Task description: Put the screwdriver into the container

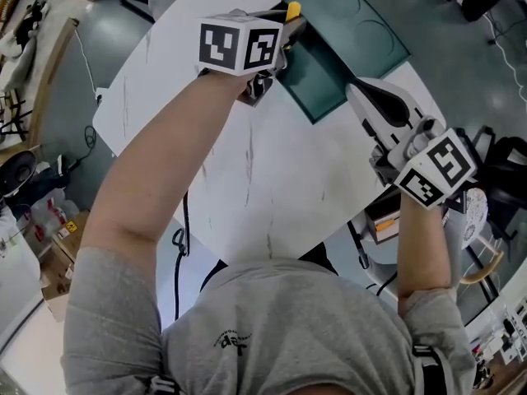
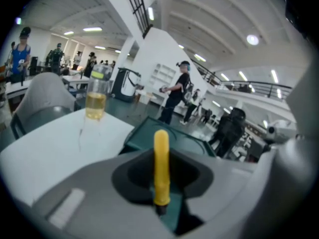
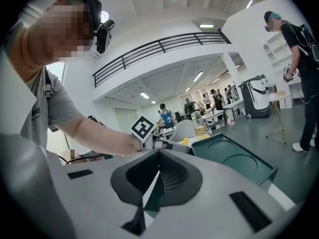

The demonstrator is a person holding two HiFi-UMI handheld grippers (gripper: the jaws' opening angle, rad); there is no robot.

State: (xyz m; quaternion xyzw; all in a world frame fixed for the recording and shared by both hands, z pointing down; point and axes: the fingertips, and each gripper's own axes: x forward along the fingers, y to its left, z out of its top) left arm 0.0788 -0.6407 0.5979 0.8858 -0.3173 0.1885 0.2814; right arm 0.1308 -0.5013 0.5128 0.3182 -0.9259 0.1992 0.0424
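Note:
A screwdriver with a yellow handle (image 2: 161, 166) stands upright between the jaws of my left gripper (image 2: 160, 190), which is shut on it. In the head view that gripper (image 1: 278, 46) is at the near left corner of the dark green container (image 1: 350, 35), a shallow tray with round recesses, and the yellow handle (image 1: 292, 10) shows at the tray's left rim. The container (image 2: 192, 139) lies just ahead of the left jaws. My right gripper (image 1: 385, 107) hangs at the table's right side near the tray's near edge, its jaw tips together with nothing between them. The tray (image 3: 234, 158) lies to its right.
The white round table (image 1: 247, 163) carries the tray at its far side. A clear bottle of yellow liquid (image 2: 97, 96) stands far left on the table, with a grey chair (image 2: 45, 101) behind it. Several people stand in the hall beyond. Cables and clutter lie on the floor around the table.

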